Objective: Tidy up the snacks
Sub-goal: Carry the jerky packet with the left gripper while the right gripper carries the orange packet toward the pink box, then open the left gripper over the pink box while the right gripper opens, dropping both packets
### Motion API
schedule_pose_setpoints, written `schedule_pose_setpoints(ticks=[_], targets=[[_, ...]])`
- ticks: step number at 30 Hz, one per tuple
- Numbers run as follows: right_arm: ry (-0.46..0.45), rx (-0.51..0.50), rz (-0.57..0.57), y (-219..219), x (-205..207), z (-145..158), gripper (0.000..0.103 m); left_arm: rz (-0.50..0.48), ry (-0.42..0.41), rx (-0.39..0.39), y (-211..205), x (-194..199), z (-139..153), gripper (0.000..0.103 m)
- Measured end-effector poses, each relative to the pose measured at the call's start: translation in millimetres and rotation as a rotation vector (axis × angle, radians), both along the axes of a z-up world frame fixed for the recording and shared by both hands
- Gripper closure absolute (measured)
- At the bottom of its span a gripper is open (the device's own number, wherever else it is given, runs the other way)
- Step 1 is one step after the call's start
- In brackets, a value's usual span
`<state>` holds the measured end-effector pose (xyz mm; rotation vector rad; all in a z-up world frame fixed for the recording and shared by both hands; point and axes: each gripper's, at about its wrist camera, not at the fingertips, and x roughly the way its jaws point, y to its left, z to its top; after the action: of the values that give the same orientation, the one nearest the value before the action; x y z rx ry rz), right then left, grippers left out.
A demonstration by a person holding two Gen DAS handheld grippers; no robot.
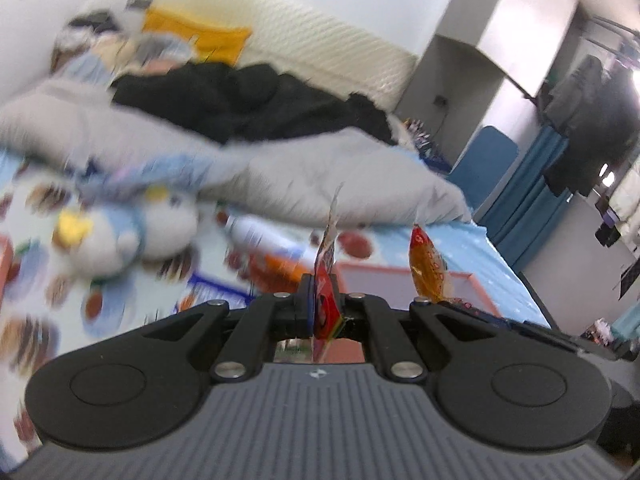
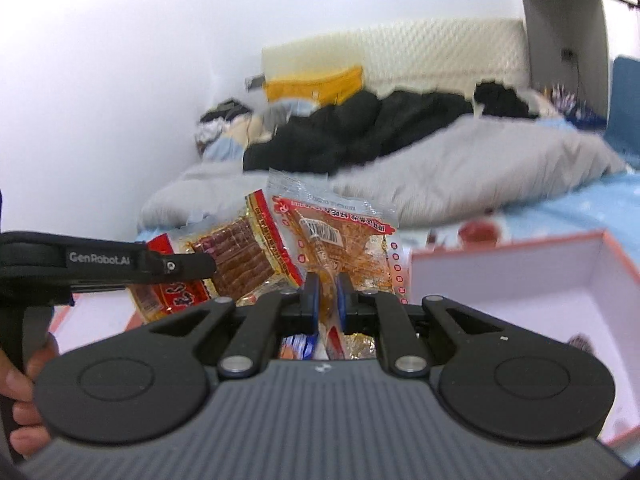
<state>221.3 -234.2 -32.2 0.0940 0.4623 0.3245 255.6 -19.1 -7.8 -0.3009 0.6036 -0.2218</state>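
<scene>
My left gripper (image 1: 322,300) is shut on a red snack packet (image 1: 326,280) held edge-on above the bed. It shows flat in the right wrist view as a clear packet of brown strips with red borders (image 2: 236,256), with the left gripper (image 2: 200,266) at its edge. My right gripper (image 2: 328,296) is shut on an orange snack packet with a barcode (image 2: 340,240). That packet also shows in the left wrist view (image 1: 426,268). A white box with an orange rim (image 2: 520,248) lies open just right of the right gripper. It also shows in the left wrist view (image 1: 380,270).
A grey duvet (image 2: 460,176) and black clothing (image 2: 360,128) lie across the bed behind. A plush toy (image 1: 120,240) and more snack packets (image 1: 260,240) lie on the patterned sheet at left. Blue curtains (image 1: 532,200) hang at the right. Another box (image 2: 100,320) shows at lower left.
</scene>
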Motion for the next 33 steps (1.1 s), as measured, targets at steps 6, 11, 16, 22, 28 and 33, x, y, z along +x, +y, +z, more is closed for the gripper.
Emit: schedule_pose_setpoints(ticks=[6,11,16,22,28,33], targets=[[-0.049,0.016,-0.060,-26,8,23,0.091,-0.043,-0.038,-0.002,-32,22,30,0.098],[0.008,0.036,-0.104,-64,28,21,0.091,-0.088,-0.015,0.023,-70,48,33,0.098],[0.105,0.000,-0.147,-105,50,6,0.090,-0.159,0.055,0.054,-115,76,19,0.097],[0.259,-0.110,-0.233,-148,91,-33,0.090,-0.197,0.174,0.090,-165,117,-13,0.097],[0.403,-0.147,-0.256,-171,112,-76,0.090,-0.266,0.306,0.121,-201,148,-39,0.097],[0.468,-0.142,-0.256,-180,114,-94,0.090,-0.318,0.361,0.182,-223,153,-55,0.097]])
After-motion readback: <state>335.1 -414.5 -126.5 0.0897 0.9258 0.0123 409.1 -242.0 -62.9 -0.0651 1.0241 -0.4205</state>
